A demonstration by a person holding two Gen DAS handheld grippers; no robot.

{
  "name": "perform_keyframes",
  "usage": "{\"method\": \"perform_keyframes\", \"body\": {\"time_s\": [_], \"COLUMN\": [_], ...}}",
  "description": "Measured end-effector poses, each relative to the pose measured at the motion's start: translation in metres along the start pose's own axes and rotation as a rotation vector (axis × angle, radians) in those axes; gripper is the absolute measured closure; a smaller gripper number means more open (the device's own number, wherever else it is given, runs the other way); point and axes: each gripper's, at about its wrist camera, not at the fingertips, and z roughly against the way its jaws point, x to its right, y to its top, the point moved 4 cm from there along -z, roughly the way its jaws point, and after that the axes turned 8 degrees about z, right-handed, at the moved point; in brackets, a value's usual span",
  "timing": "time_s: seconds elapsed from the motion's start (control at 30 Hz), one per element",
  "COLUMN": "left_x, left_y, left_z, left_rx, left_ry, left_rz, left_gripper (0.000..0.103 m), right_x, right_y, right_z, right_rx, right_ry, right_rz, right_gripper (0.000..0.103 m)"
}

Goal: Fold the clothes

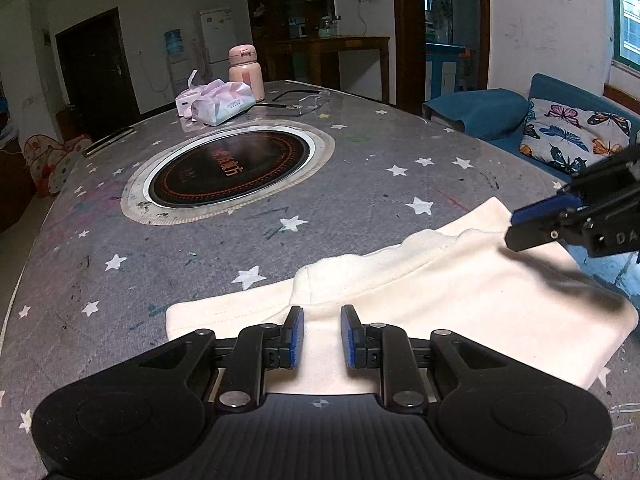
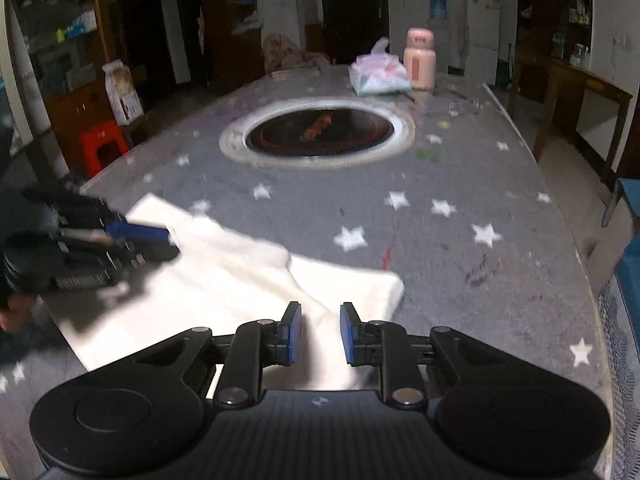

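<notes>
Hovering over the cream-white folded cotton garment (image 1: 440, 300), left gripper (image 1: 322, 336) and right gripper (image 2: 321, 334) both stand narrowly parted, pads gripping nothing; cloth lies directly beneath and ahead. Risk: pinching one layer only, dragging the fold apart.

The white garment (image 1: 440, 292) is soft matt cloth. The counter (image 1: 200, 264) has a rough grey fabric cover. The round cooktop (image 1: 232, 172) is glossy glass with a metal ring.

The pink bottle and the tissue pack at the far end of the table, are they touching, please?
Cannot tell: in both wrist views the tissue pack overlaps the pink bottle, and neither shows contact or a gap.
</notes>
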Motion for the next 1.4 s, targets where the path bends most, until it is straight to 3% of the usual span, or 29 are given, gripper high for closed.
{"method": "perform_keyframes", "body": {"time_s": [0.2,0.37,0.57,0.73,0.9,1.03,1.23,1.4], "left_x": [-0.001,-0.002,-0.001,0.007,0.023,0.034,0.019,0.016], "left_y": [0.0,0.0,-0.001,-0.01,-0.032,-0.046,-0.054,-0.055], "left_z": [0.0,0.0,0.011,0.047,0.087,0.09,0.066,0.071], "left_rx": [0.003,0.004,0.024,0.071,0.109,0.114,0.086,0.088], "left_ry": [-0.002,-0.003,-0.013,-0.042,-0.094,-0.084,-0.038,-0.022], "left_rz": [0.012,0.017,0.015,0.029,0.056,0.035,0.085,0.097], "left_gripper": [0.08,0.079,0.074,0.066,0.066,0.066,0.064,0.062], "right_x": [-0.024,-0.019,-0.02,-0.052,-0.086,-0.099,-0.093,-0.089], "right_y": [0.019,0.02,0.02,0.004,-0.013,-0.023,-0.03,-0.03], "right_z": [-0.016,-0.044,-0.02,0.013,0.031,0.027,0.014,0.017], "right_rx": [0.004,-0.02,0.002,0.018,0.048,0.052,0.07,0.094], "right_ry": [0.092,0.076,0.083,0.108,0.145,0.125,0.108,0.11], "right_rz": [0.049,0.042,0.046,0.156,0.227,0.266,0.21,0.177], "right_gripper": [0.091,0.097,0.093,0.092,0.089,0.089,0.086,0.085]}}
